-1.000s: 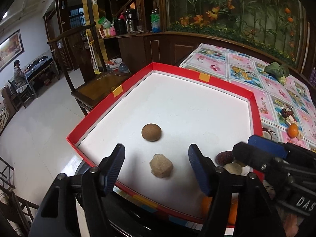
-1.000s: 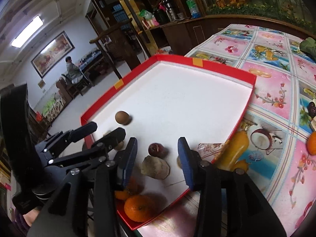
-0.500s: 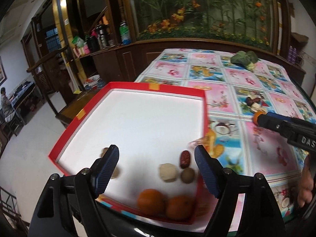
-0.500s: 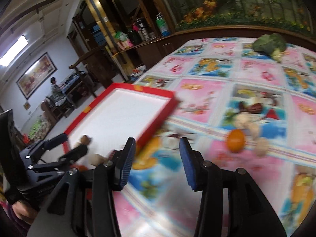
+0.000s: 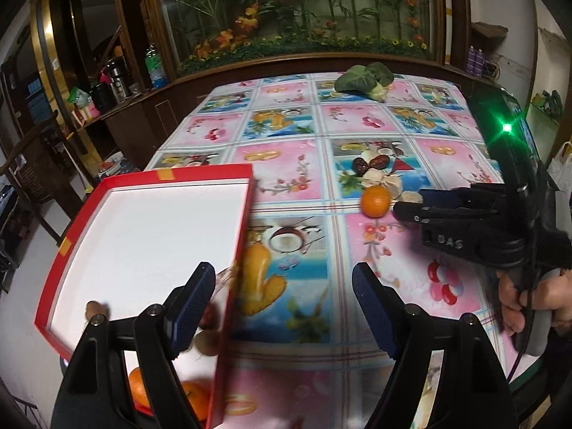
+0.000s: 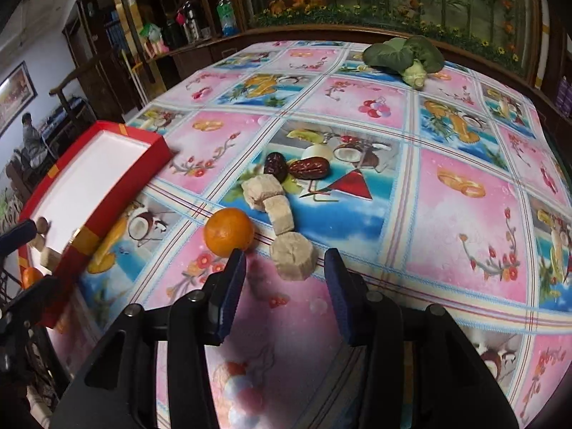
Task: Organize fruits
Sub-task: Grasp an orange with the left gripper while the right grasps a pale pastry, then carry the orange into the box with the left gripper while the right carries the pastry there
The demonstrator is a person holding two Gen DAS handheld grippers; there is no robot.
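A red-rimmed white tray [image 5: 246, 221] [image 6: 107, 193] sits at the table's left edge, with oranges [image 5: 137, 389], a brown round fruit [image 5: 93, 309] and other pieces at its near end. On the tablecloth lie an orange [image 6: 228, 231] [image 5: 375, 201], several beige peeled chunks [image 6: 293, 255] and two red dates [image 6: 309, 168]. My right gripper [image 6: 285, 264] is open and empty, its fingers just short of the nearest beige chunk. It also shows in the left wrist view [image 5: 407, 205]. My left gripper [image 5: 284, 287] is open and empty over the tray's right rim.
A green leafy vegetable [image 6: 404, 55] lies at the far side of the table. A dark wooden ledge with a planter of flowers [image 5: 304, 46] runs behind the table. Bottles and a chair stand at the far left.
Both grippers swung right, away from the tray. The right one has come close to the loose fruit group on the tablecloth. Both stayed open and empty.
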